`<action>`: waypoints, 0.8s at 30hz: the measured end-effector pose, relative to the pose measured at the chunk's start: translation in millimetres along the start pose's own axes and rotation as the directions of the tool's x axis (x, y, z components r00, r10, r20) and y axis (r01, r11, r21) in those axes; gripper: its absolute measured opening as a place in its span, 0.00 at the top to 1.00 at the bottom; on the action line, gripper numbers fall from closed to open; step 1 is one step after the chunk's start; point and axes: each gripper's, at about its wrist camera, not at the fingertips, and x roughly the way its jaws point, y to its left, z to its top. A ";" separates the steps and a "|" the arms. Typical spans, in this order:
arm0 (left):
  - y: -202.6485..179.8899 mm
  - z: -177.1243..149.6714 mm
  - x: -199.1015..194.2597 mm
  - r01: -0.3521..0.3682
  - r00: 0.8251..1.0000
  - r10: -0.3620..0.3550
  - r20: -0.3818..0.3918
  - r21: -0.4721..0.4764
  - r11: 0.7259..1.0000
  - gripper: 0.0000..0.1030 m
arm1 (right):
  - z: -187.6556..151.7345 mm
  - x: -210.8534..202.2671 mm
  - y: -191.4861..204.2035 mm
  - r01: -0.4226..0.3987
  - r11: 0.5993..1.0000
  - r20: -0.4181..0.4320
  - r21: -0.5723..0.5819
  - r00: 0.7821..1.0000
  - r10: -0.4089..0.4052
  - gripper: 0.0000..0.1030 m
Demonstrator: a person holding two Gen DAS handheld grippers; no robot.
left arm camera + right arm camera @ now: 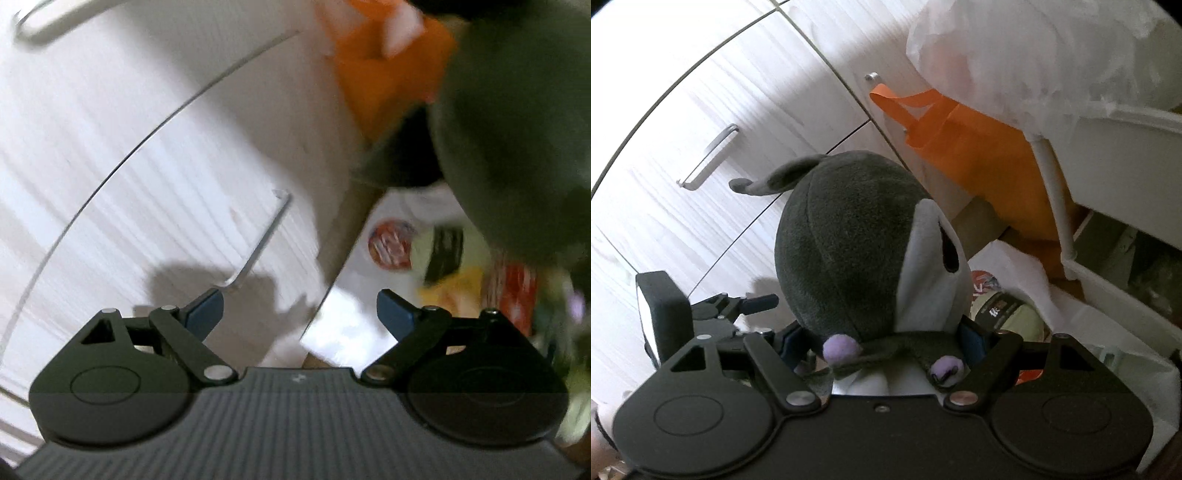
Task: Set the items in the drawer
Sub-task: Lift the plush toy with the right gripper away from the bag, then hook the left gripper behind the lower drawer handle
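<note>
My right gripper (882, 343) is shut on a dark grey plush toy (849, 240) with a pale face and purple paws, held up in front of white drawer fronts (713, 96). The plush also fills the upper right of the left wrist view (517, 122), blurred. My left gripper (301, 314) is open and empty, just below a drawer's metal handle (258, 243); it also shows in the right wrist view (753, 302), left of the plush. The same handle shows in the right wrist view (709, 157). The drawers look closed.
An orange bag (982, 155) hangs on a knob beside a white plastic bag (1034, 55). A white bag (1015, 280) of packaged goods lies below right, also in the left wrist view (436, 251). A white rack (1108, 155) stands at right.
</note>
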 end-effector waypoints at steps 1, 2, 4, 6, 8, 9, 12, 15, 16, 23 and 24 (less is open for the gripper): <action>-3.7 -0.3 2.0 0.000 1.000 0.001 -0.023 0.034 0.999 0.12 | -1.3 0.3 0.1 0.000 1.000 -0.002 0.003 1.000 0.000 0.18; -7.4 -0.6 4.0 0.000 0.999 0.003 -0.046 0.067 0.998 0.12 | -2.6 0.5 0.1 0.001 1.000 -0.002 0.005 1.000 -0.001 0.18; -12.1 -0.7 8.5 -0.017 0.999 0.021 -0.043 0.104 0.994 0.12 | -4.1 0.0 0.4 -0.001 1.000 0.001 0.010 1.000 0.001 0.18; -10.7 2.3 9.8 -0.030 1.000 0.030 -0.003 0.109 0.994 0.12 | -5.4 -0.4 1.9 -0.006 1.000 0.008 0.019 1.000 0.006 0.18; -10.2 7.8 17.1 -0.080 0.997 0.080 0.005 0.123 0.989 0.11 | -7.6 -2.1 4.4 -0.001 0.998 0.026 0.063 1.000 0.000 0.17; -11.0 12.0 20.2 -0.120 0.993 0.122 -0.007 0.142 0.983 0.11 | -8.1 -2.7 6.4 -0.009 0.996 0.033 0.093 0.999 0.006 0.17; -7.0 20.9 28.6 -0.122 0.992 0.126 -0.017 0.154 0.981 0.11 | -8.8 -3.8 15.6 -0.029 0.995 0.052 0.093 0.998 0.024 0.17; -9.0 27.6 36.6 -0.086 0.996 0.090 -0.012 0.191 0.978 0.12 | -10.9 -6.8 28.4 0.006 1.000 0.074 -0.006 0.997 -0.005 0.17; -8.6 29.5 38.9 -0.072 0.997 0.075 -0.011 0.182 0.981 0.12 | -11.5 -8.0 29.6 0.007 1.000 0.082 -0.017 0.997 -0.006 0.17; -0.8 30.3 34.4 -0.039 0.999 0.038 0.012 0.108 0.993 0.31 | -11.7 -15.4 24.3 -0.008 1.000 0.073 -0.001 0.997 0.008 0.17; -3.0 28.5 33.7 -0.057 0.998 0.055 0.017 0.139 0.989 0.36 | -11.5 -14.8 23.2 -0.007 1.000 0.071 0.002 0.997 0.007 0.17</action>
